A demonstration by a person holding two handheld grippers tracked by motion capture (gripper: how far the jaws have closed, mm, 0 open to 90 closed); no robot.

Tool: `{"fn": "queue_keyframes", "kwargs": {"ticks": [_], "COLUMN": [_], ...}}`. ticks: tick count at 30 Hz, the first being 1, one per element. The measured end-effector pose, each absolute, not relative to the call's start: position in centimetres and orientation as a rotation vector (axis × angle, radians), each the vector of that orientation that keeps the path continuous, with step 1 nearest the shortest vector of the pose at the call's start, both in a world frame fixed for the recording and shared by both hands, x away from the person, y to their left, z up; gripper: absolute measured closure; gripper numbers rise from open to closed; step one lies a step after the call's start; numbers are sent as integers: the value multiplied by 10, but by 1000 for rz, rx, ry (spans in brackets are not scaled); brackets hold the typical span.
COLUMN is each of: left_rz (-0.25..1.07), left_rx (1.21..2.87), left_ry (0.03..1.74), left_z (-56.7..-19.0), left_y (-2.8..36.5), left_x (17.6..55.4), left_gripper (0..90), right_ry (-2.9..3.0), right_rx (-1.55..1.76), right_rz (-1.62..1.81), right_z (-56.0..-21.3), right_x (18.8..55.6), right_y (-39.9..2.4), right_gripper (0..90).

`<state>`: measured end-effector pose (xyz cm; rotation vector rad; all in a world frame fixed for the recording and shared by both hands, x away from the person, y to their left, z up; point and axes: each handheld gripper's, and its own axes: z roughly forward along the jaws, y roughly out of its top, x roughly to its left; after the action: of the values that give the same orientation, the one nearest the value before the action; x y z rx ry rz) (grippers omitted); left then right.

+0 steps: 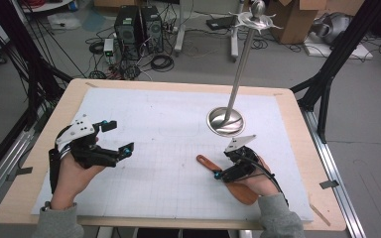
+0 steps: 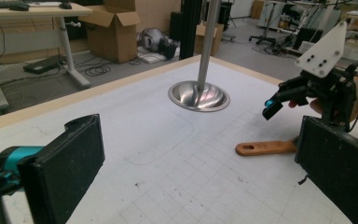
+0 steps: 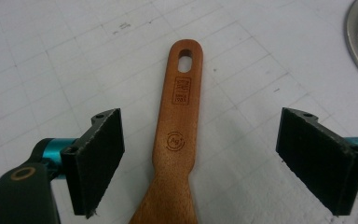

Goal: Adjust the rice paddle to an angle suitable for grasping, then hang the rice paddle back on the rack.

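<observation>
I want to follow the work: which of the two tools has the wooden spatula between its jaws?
The right tool: its open jaws stand on either side of the wooden spatula handle, not touching it. The left tool is held apart, with nothing between its jaws.

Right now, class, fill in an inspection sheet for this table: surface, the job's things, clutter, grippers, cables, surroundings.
Surface: white gridded mat on a wooden table, faint marks on it.
Job's things: wooden spatula lying flat, handle with a hanging hole pointing away from the person.
Clutter: steel stand with a dish base and upright pole, apart from the spatula.
Grippers: right gripper open, jaws either side of the spatula handle, not touching it; left gripper open, held above the mat, holding nothing.
Cables: one trails from the right gripper along the hand; more coil on the floor.
Surroundings: computer towers, cardboard boxes, black frame legs.
</observation>
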<state>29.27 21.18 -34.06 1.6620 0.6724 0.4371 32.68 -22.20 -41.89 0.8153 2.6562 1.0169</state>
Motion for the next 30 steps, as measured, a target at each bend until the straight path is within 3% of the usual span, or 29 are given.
{"fn": "queue_keyframes", "kwargs": {"ticks": [20, 30], "left_rz": [442, 435], "left_rx": [1664, 1665], "left_ry": [686, 686], "left_z": [-342, -343], "left_y": [215, 214], "left_x": [291, 292], "left_gripper": [18, 18], "right_ry": [2692, 2710], "right_rx": [848, 855], "right_rz": [952, 912], "right_z": [-426, -429], "right_x": [330, 330], "right_y": [-213, -209], "right_gripper": [164, 227]}}
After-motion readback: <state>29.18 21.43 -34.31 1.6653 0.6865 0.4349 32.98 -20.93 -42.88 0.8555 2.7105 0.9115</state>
